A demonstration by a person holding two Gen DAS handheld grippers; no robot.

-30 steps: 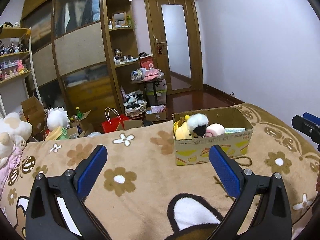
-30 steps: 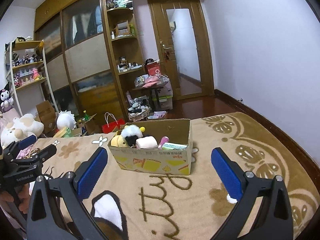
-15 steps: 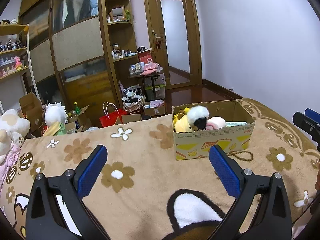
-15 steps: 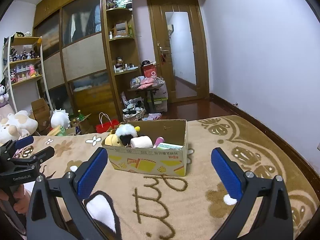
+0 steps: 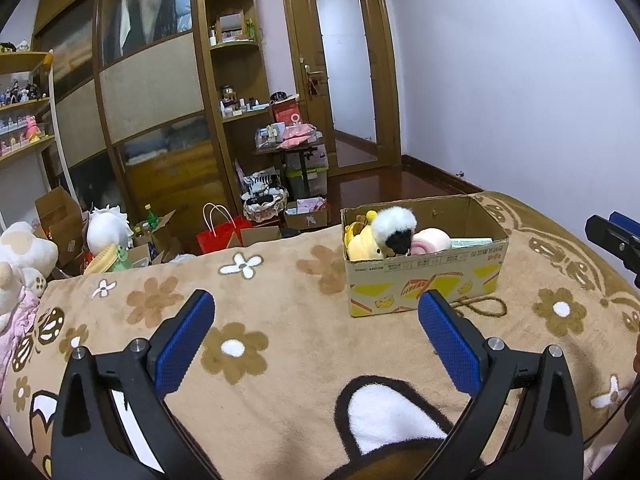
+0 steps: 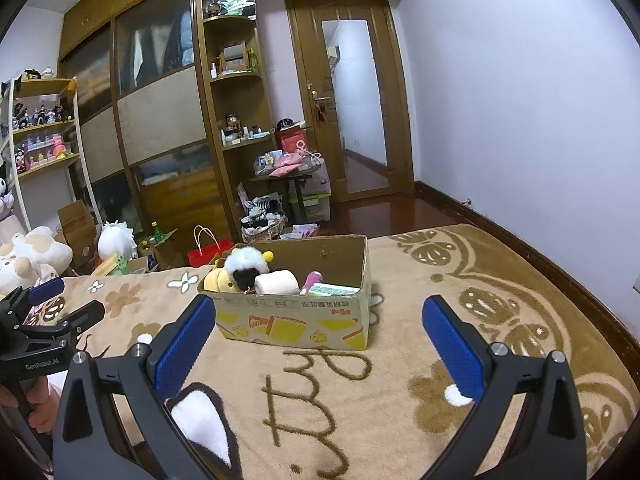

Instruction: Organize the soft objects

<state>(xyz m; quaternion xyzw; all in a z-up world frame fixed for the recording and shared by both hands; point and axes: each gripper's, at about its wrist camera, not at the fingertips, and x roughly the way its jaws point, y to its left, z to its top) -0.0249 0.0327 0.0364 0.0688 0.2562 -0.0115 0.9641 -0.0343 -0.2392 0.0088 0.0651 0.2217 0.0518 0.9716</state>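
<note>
I had both tools pulled back over the bed (image 5: 280, 320), and across the last second the view from each wrist rose a little, so the cardboard box (image 5: 424, 280) sat lower and slightly smaller than before. I took that as my backing away from the box, not reaching into it.

The left gripper (image 5: 316, 332) stood wide, its blue pads well apart and nothing between them. The right gripper (image 6: 320, 336) was just as wide and just as empty. In the right wrist view the left tool showed at about 9 o'clock, off to the side of the box and not touching it.

The box rested on the brown flowered blanket (image 6: 400, 400), at about 1 o'clock from the left tool and near 12 o'clock from the right. Inside it I could see a yellow plush (image 5: 364, 246) with a white and black plush (image 5: 394, 228) on top, a pale pink roll (image 5: 434, 240) beside them, and a flat green packet (image 6: 338, 290) toward the right end.

More soft toys remained outside: a cream plush (image 5: 20, 256) at 9 o'clock by the bed's edge and a white round plush (image 5: 106, 230) on the floor clutter beyond. My judgement was that one deposit had finished and the next pick lay to the left.
</note>
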